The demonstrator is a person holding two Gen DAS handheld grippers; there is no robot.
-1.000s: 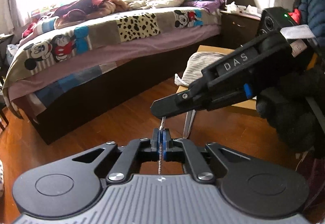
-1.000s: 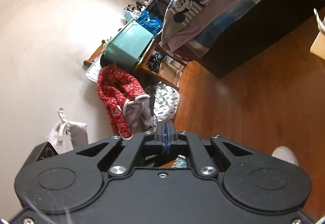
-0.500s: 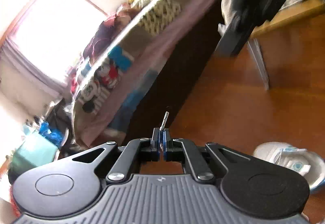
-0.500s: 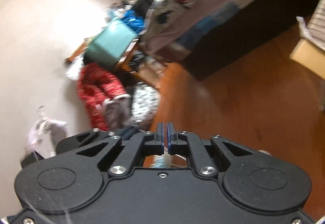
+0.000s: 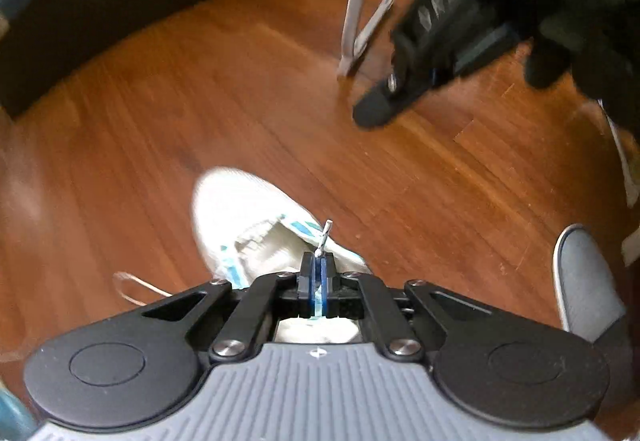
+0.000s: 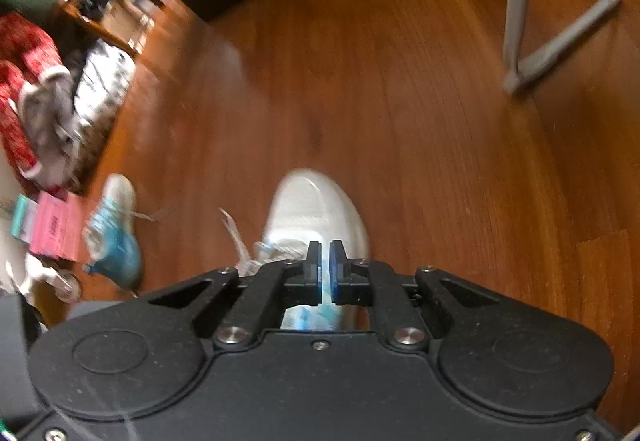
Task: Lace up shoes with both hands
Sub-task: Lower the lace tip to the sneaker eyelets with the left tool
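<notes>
A white shoe (image 5: 240, 201) with blue trim lies on the wooden floor, toe pointing away from me. My left gripper (image 5: 319, 261) hovers just over its tongue, shut on the lace; the lace's tip (image 5: 326, 231) pokes out past the pads. A loose loop of lace (image 5: 132, 285) trails off the shoe's left side. The right gripper (image 5: 374, 109), held by a black-gloved hand (image 5: 580, 25), hangs blurred at the upper right. In its own view the right gripper (image 6: 325, 253) sits over the same shoe (image 6: 316, 201), pads almost touching, with nothing visible between them.
A second shoe (image 6: 116, 237), blue and white, lies to the left near a pink box (image 6: 54, 229) and a pile of clothes (image 6: 24, 89). Grey chair legs (image 6: 520, 41) stand ahead on the right. A grey slipper (image 5: 580, 281) is at the right; the dark bed base (image 5: 120, 1) lies beyond.
Both grippers have dropped and tipped downward from looking across the bedroom to looking at the floor. The white shoe has come into view under both. The left gripper still grips the lace.
</notes>
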